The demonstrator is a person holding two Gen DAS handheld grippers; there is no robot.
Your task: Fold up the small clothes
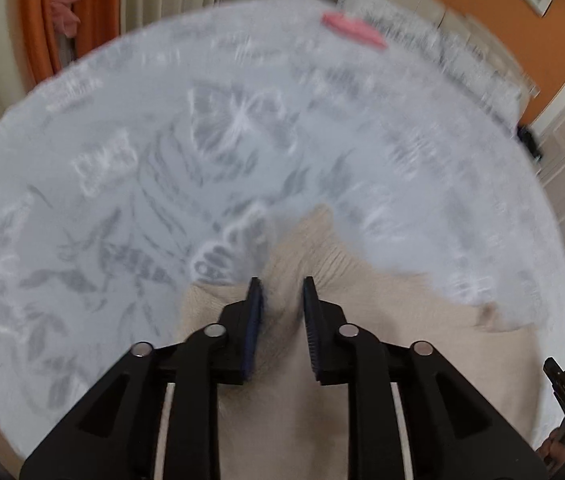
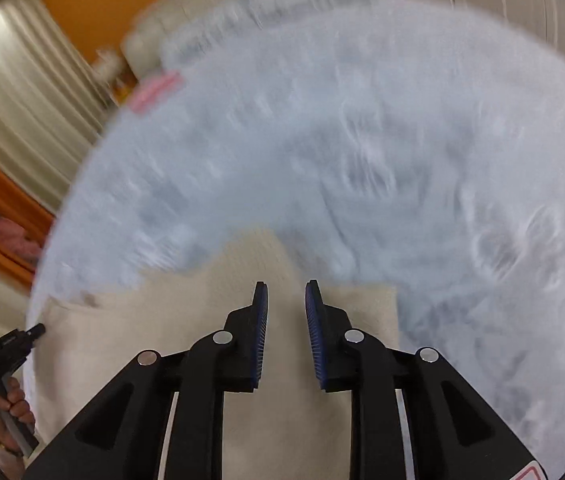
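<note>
Bed with a pale blue cover, grey-and-white butterfly and leaf print. Cream knit garment lies on the near part, spread wide, one narrow ribbed piece poking up toward mid-bed. Small pink item sits well apart at the far edge. Both views motion-blurred.

2 wrist cams, both looking fwd along their fingers and down onto the bed, close above the cream garment. Left cam sits left of it, right cam right. Both share garment, bedspread, pink item at far edge.
</note>
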